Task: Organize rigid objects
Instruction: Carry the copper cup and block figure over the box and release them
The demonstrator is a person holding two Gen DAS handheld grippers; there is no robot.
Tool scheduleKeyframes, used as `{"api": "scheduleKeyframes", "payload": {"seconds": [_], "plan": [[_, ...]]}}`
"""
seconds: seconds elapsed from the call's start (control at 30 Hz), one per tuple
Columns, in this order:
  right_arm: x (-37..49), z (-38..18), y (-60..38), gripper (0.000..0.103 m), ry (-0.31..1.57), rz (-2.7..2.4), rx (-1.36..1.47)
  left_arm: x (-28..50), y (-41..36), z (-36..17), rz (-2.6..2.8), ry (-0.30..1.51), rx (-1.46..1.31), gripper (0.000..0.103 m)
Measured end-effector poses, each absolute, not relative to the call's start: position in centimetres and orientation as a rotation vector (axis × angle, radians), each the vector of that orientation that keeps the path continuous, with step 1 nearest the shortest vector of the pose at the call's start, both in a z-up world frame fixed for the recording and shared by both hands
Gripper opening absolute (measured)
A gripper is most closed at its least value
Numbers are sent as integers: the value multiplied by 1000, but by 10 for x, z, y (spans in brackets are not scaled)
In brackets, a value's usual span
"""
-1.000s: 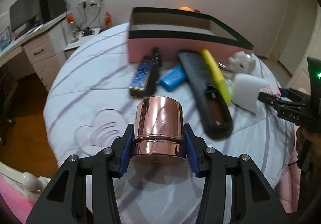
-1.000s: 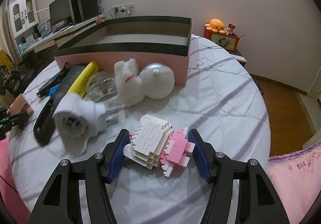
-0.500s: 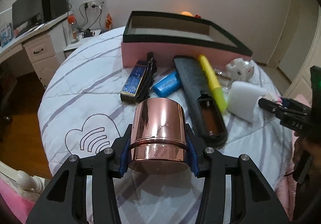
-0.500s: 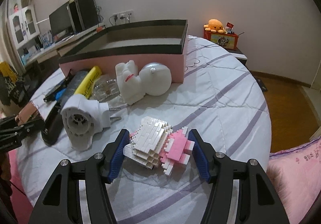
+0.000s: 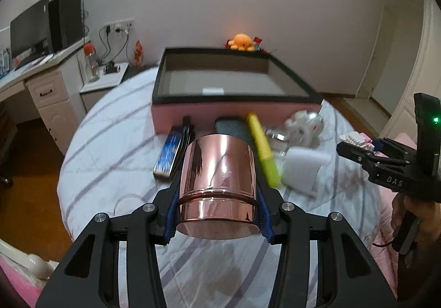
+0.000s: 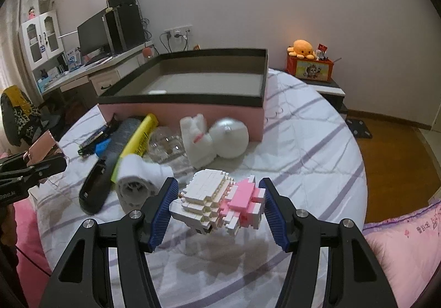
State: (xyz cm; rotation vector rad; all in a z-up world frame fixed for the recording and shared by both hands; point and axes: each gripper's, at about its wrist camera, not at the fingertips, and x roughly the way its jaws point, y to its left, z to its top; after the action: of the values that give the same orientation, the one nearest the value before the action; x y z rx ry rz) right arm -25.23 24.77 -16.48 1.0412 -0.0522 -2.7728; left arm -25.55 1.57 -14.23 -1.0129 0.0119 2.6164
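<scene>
My left gripper (image 5: 217, 214) is shut on a rose-gold metal cup (image 5: 217, 184) and holds it above the bed. My right gripper (image 6: 217, 206) is shut on a white and pink brick figure (image 6: 220, 201), lifted off the cover; it also shows in the left wrist view (image 5: 355, 139). A pink box with a black rim (image 5: 234, 112) stands open at the back (image 6: 193, 112). In front of it lie a yellow marker (image 6: 140, 137), a black remote (image 6: 102, 170), a blue case (image 5: 168, 156), a white plug adapter (image 6: 137, 178), a white cat figure (image 6: 197, 137) and a white dome (image 6: 231, 139).
The round bed (image 6: 303, 170) has a white striped cover. A desk with a monitor (image 5: 30, 65) stands to the left. An orange plush octopus (image 6: 301, 48) sits on a red box behind. Wood floor (image 6: 394, 159) lies to the right, a pink pillow (image 6: 405, 236) near.
Both grippers have risen with their loads. The cup and the brick figure are higher above the bed, and the inside of the box shows more.
</scene>
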Motion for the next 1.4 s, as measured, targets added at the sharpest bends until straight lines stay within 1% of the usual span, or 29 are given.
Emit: {"api": "scheduleKeyframes", "payload": {"seconds": [0.37, 0.63, 0.8, 0.97, 1.13, 1.4], "plan": [[-268, -98, 240, 62, 31, -2809, 831, -283, 29, -75, 2671, 8, -801, 47], [-305, -77, 225, 62, 102, -2785, 772, -333, 53, -51, 2647, 65, -765, 47], [-345, -79, 221, 62, 120, -2751, 808, -370, 68, -59, 2624, 78, -810, 47], [-381, -89, 218, 62, 131, -2740, 852, -411, 84, -77, 2651, 101, -891, 47], [-413, -107, 218, 62, 128, -2722, 938, -449, 94, -102, 2669, 135, -992, 47], [-454, -138, 215, 63, 142, -2673, 1075, -481, 94, -137, 2658, 157, -1128, 47]]}}
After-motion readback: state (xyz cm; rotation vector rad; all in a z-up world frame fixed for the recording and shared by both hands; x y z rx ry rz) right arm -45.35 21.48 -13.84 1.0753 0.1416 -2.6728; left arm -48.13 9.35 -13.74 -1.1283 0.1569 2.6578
